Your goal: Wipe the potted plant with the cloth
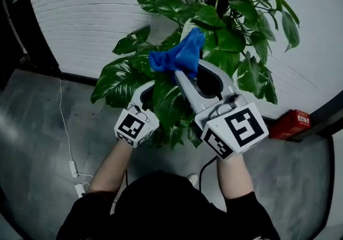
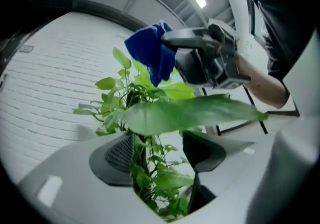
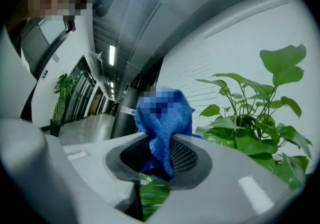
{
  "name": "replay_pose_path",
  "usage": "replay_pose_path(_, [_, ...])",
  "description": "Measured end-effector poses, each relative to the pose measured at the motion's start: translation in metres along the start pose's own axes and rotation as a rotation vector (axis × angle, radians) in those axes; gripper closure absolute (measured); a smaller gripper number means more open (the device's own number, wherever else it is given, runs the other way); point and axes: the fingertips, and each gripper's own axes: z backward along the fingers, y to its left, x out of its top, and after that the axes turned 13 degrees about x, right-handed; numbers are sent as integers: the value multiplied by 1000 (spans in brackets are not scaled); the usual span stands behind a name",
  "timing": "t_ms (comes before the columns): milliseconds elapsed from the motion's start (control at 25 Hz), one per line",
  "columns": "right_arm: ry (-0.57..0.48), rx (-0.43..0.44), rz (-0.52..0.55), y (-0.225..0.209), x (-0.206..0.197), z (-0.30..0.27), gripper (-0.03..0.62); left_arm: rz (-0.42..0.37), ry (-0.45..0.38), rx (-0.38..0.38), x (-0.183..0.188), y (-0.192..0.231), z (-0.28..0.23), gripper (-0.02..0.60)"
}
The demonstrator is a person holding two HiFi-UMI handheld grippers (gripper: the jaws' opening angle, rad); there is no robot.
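Nearest the head camera, two bare forearms are stretched forward out of dark sleeves, the left forearm [image 1: 110,169] angled inward and the right forearm [image 1: 231,174] held straighter. Each hand is hidden behind its gripper's marker cube. The left gripper [image 1: 151,90] is held lower and pushed into the lower leaves of the potted plant [image 1: 225,40]. Its jaws are seen in its own view standing well apart, released; thin stems and small leaves [image 2: 150,178] are framed between them without being pressed, and one broad leaf [image 2: 190,113] is laid across just beyond the tips. The right gripper [image 1: 188,67] is raised higher and reaches further into the foliage, its jaws clenched on the blue cloth [image 1: 177,57]. From the right gripper view the cloth [image 3: 162,128] is seen pinched between the two dark pads and bunched up above them, with a single leaf [image 3: 152,195] caught low in the gap. The cloth is thus held among the upper leaves, touching the foliage near the middle of the plant. Behind the plant a white brick wall [image 1: 80,19] is seen, met below by a grey floor [image 1: 32,126], and a red box [image 1: 289,124] is set at the wall's foot to the right.
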Motion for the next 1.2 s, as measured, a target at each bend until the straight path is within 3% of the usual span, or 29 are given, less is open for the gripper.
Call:
replay_pose_path(80, [43, -11, -13, -5, -10, -4, 491, 60, -55, -42, 18, -2, -1, 288])
replay_pose_path(160, [87, -19, -42, -11, -20, -7, 491, 70, -82, -62, 28, -3, -1, 288])
replay_pose_path(400, [234, -58, -55, -18, -59, -22, 491, -109, -80, -60, 32, -10, -6, 288])
replay_pose_path(480, [263, -50, -46, -14, -66, -29, 491, -126, -83, -58, 33, -8, -5, 288])
replay_pose_path(1080, [268, -26, -20, 5, -87, 2, 491, -4, -59, -20, 27, 2, -2, 288])
replay_pose_path(1200, [267, -27, -28, 7, -88, 14, 491, 55, -55, -7, 24, -3, -4, 288])
